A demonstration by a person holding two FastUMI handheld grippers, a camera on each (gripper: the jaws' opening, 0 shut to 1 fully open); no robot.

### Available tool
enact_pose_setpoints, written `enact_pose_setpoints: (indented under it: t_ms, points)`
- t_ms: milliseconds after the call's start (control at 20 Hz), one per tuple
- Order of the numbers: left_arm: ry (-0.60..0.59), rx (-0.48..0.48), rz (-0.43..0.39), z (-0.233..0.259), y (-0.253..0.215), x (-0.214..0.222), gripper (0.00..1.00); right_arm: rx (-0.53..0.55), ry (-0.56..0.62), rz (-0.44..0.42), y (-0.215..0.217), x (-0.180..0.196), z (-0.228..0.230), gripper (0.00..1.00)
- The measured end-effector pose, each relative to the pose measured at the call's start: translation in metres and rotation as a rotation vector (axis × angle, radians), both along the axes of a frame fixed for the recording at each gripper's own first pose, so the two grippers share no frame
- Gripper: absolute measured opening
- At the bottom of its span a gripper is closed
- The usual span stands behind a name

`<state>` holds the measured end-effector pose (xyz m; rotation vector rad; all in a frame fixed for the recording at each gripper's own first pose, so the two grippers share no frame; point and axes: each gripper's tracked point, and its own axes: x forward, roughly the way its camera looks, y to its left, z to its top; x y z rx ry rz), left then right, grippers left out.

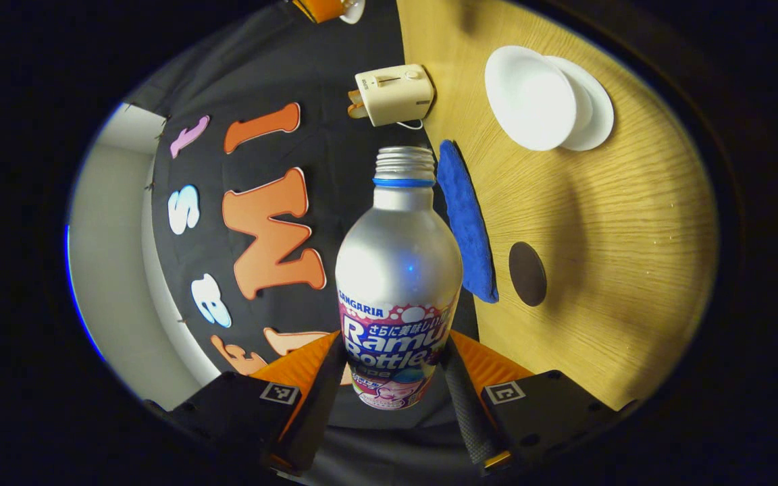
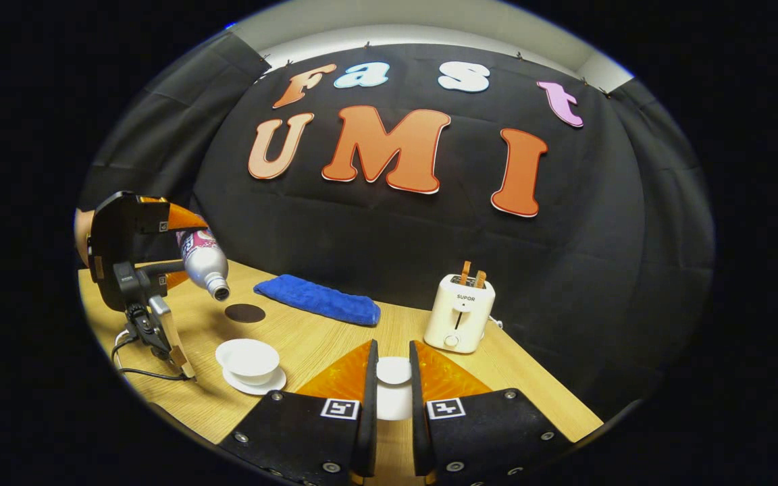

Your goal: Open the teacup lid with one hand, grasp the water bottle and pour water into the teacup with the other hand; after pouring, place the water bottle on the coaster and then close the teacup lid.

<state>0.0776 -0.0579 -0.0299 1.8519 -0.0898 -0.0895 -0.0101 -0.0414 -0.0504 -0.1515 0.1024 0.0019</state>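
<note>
Dim booth, warm overhead light, soft tabletop [image 1: 605, 283] shadows, fisheye-bent edges.

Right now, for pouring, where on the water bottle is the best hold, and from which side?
The wide, straight lower body, as the left gripper has the water bottle: a finger on each flank, coming from the base end. The shoulder tapers and the neck is narrow, so they would likely slip; this hold leaves the open mouth free toward the teacup.

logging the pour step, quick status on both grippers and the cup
Left gripper shut on silver water bottle, tilted over table. Right gripper holds white teacup lid. White teacup open on saucer; dark round coaster free.
</note>
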Motion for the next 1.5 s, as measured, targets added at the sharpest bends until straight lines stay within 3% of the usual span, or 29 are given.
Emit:
enact_pose_setpoints:
  t_ms: [50,100,250,300,500,1150,1500]
  points:
    - [-0.002,0.034,0.001,0.000,0.000,0.001,0.88,0.002,0.005,0.003,0.001,-0.002,-0.001,0.22]
    - [0.001,0.052,-0.001,0.000,0.000,0.001,0.82,0.003,0.002,0.007,0.002,-0.004,-0.001,0.22]
    - [-0.013,0.085,-0.003,0.004,0.000,0.002,0.82,-0.016,0.000,0.004,-0.001,-0.006,-0.002,0.22]
    - [-0.024,0.098,-0.007,0.009,0.000,0.001,0.87,-0.014,0.000,0.006,0.000,-0.006,-0.002,0.22]
    - [-0.058,0.139,-0.024,0.025,-0.006,0.000,0.82,-0.009,-0.006,0.007,-0.001,-0.007,-0.001,0.22]
    - [-0.150,0.280,-0.092,0.060,-0.034,0.000,0.84,0.005,0.000,0.009,-0.005,-0.008,-0.003,0.22]
    - [-0.237,0.319,-0.107,0.106,-0.037,0.002,0.82,0.012,-0.004,0.008,-0.009,-0.011,-0.002,0.22]
